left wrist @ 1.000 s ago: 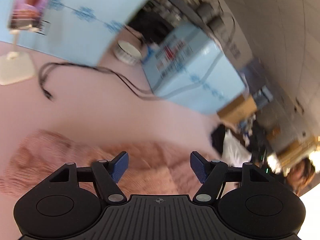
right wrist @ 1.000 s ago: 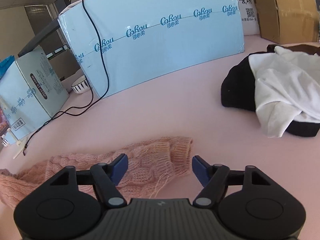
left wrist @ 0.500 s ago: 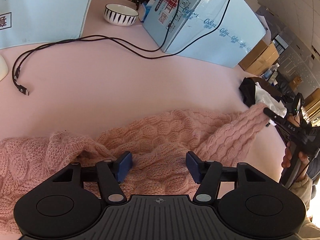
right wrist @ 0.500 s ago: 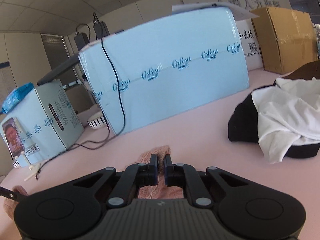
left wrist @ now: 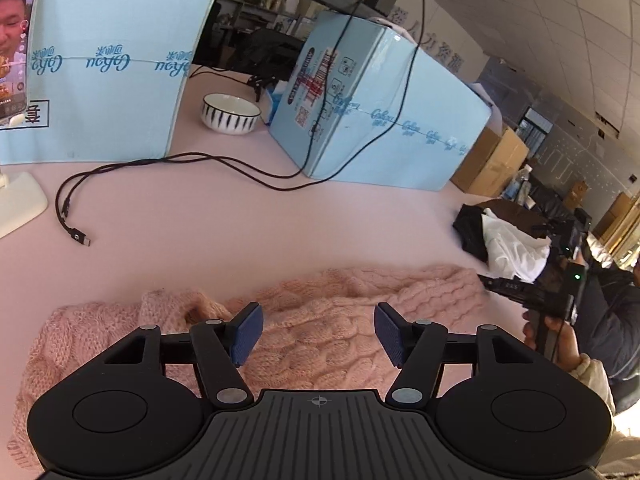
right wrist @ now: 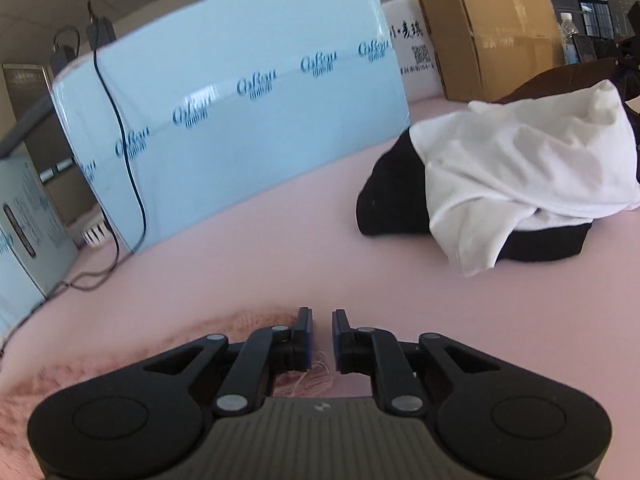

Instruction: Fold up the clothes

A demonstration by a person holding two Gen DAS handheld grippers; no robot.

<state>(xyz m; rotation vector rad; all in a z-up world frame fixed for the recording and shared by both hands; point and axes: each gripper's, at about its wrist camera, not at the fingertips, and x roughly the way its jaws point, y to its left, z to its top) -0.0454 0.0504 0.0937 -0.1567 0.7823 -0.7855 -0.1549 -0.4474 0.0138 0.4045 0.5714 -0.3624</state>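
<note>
A pink cable-knit sweater (left wrist: 320, 320) lies bunched on the pink table. My left gripper (left wrist: 318, 334) is open just above its middle, holding nothing. My right gripper (right wrist: 321, 336) has its jaws a narrow gap apart at the sweater's sleeve end (right wrist: 224, 324); pink threads (right wrist: 316, 376) show between the fingers near their base. In the left wrist view the right gripper (left wrist: 520, 286) sits at the sweater's right end.
A pile of black and white clothes (right wrist: 516, 168) lies at the right. Light blue boxes (left wrist: 360, 100) (right wrist: 224, 96) line the back. A black cable (left wrist: 160, 168), a striped bowl (left wrist: 230, 112) and a white stand base (left wrist: 16, 200) sit on the table. A cardboard box (right wrist: 488, 28) stands behind.
My right gripper shut on the sleeve end half a second ago and now its jaws stand slightly apart. My left gripper has lifted and tilted up over the sweater, staying open.
</note>
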